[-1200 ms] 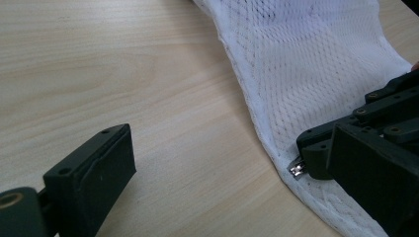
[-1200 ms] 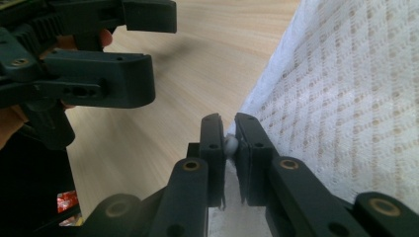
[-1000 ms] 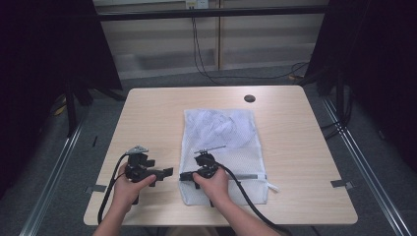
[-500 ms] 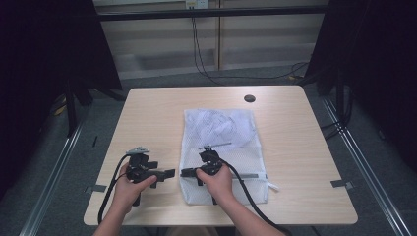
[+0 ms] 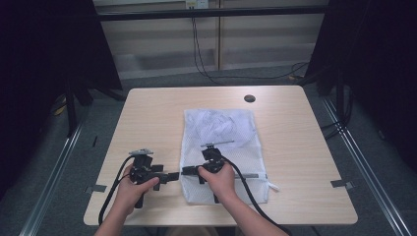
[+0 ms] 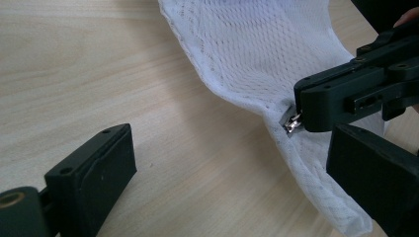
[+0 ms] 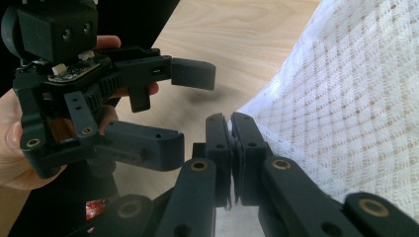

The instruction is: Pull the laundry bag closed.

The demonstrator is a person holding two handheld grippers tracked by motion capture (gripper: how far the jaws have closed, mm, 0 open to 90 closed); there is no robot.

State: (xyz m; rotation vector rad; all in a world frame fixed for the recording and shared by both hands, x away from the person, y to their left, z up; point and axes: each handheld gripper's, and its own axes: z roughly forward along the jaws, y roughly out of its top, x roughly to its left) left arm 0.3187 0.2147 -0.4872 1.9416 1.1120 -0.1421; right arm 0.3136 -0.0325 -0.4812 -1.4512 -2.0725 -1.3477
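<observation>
A white mesh laundry bag is lying flat on the light wooden table, right of centre, its long side running from far to near. The right gripper is sitting at the bag's near left edge with its 2 black jaws pressed together, pinching the small metal zipper pull at the bag's hem. In the left gripper view that edge is lifting slightly off the table around the pinch. The left gripper is resting just left of the bag, pointing right toward the other gripper, its 2 jaws standing wide apart with nothing between them. The 2 gripper tips are sitting close together, not touching. A dark round grommet is sitting near the table's far edge.
</observation>
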